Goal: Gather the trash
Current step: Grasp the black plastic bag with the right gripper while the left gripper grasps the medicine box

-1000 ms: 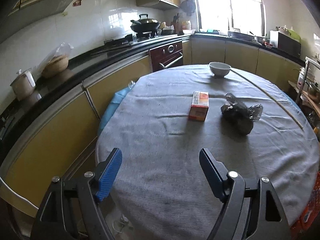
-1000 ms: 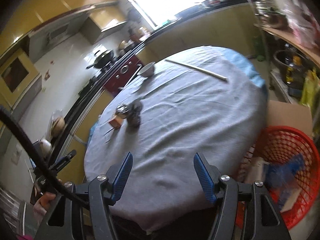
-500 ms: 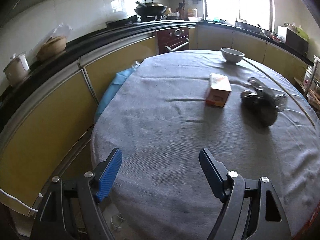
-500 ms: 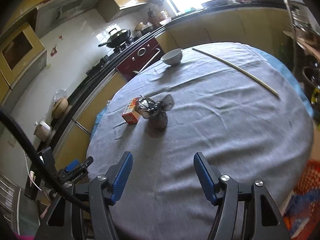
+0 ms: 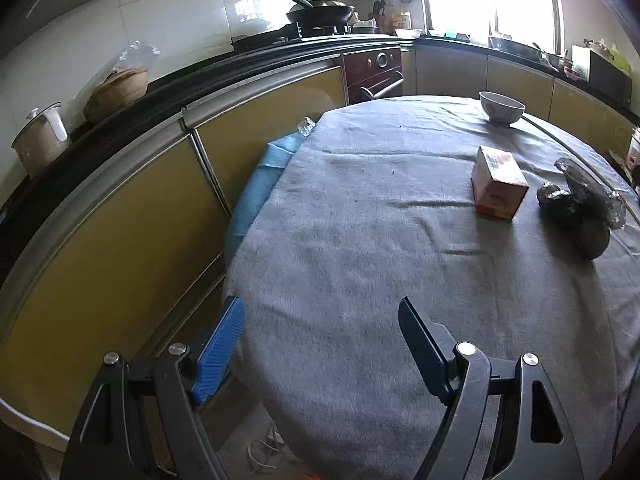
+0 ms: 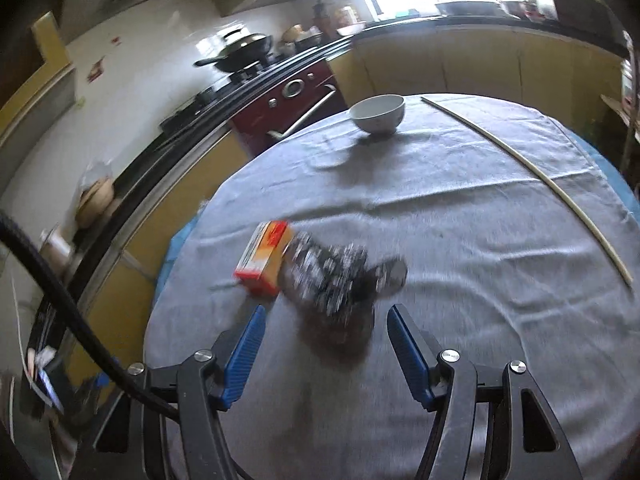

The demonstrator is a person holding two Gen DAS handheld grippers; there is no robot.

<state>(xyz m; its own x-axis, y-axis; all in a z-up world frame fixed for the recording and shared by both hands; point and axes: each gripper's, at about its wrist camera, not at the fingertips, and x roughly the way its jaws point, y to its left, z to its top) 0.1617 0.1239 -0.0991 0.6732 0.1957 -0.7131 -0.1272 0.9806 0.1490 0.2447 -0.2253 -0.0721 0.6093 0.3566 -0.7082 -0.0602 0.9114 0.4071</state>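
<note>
While right gripper (image 6: 324, 344) gapes empty near crumpled wrapper (image 6: 332, 276) | left gripper (image 5: 320, 344) open over table edge (image 5: 240, 280)

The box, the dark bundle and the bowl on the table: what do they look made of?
Box: printed cardboard, matte, with sharp folded edges. Dark bundle: probably crinkled thin plastic film, glossy with glints; contents unclear. Bowl: glazed ceramic by its smooth white shine.
</note>
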